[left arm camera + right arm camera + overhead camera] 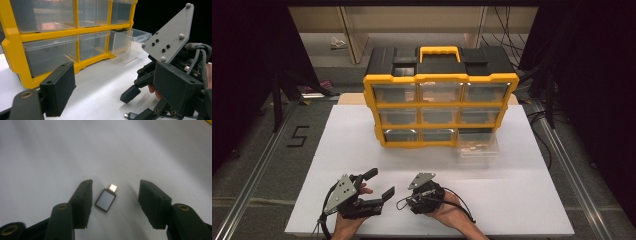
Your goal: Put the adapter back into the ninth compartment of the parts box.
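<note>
A small grey USB adapter [105, 200] with a metal plug lies flat on the white tabletop [50, 157]. My right gripper [115, 184] points down over it, open, one jaw on each side and neither touching it. In the high view the right gripper [424, 196] is at the front middle of the table, held from below by a hand. My left gripper [379, 184] is just to its left, wide open and empty. The left gripper view looks across at the right gripper [133, 106], with the adapter's [127, 115] tip beneath it.
A yellow and black drawer organizer [439, 97] with clear drawers stands at the middle back of the white board [522, 200]. Its bottom right drawer [478, 147] is pulled out and holds small copper-coloured items. Dark floor and metal rails [257, 165] flank the table.
</note>
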Motion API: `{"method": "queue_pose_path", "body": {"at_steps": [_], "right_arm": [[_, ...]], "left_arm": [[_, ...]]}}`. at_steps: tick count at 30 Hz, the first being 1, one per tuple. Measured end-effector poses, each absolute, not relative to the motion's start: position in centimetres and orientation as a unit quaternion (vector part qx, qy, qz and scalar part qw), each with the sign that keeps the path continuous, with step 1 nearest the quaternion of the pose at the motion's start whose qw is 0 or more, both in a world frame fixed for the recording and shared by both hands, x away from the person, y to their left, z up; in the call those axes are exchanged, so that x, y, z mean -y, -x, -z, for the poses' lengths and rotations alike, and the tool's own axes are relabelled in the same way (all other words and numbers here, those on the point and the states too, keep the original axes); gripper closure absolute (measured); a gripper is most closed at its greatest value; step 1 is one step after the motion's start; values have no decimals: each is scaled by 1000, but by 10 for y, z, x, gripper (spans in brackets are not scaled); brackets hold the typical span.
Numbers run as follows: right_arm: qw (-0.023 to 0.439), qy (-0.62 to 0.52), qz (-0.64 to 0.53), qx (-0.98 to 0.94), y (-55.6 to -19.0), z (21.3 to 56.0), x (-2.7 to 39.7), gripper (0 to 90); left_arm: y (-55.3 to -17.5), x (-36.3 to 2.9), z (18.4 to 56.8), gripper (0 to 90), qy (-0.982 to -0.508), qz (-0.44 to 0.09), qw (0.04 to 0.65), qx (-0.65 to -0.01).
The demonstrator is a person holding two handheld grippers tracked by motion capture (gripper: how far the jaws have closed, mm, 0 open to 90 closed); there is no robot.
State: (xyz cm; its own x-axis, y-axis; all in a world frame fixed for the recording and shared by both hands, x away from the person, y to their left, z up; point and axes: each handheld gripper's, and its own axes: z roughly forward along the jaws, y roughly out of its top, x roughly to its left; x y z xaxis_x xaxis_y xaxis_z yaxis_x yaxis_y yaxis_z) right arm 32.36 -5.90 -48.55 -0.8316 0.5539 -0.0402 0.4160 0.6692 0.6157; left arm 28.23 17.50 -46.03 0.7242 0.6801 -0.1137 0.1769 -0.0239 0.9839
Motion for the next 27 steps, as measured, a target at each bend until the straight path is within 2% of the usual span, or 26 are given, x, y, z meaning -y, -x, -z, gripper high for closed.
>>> {"method": "queue_pose_path", "body": {"at_steps": [17,27], "right_arm": [[95,-267,-306,-909,-324,485,60,750],[99,-270,-324,-901,-326,479,67,765]], "left_arm": [[-282,-175,460,176,-686,-201,626,-311],[-282,-175,460,176,-686,-200,627,-310]]}}
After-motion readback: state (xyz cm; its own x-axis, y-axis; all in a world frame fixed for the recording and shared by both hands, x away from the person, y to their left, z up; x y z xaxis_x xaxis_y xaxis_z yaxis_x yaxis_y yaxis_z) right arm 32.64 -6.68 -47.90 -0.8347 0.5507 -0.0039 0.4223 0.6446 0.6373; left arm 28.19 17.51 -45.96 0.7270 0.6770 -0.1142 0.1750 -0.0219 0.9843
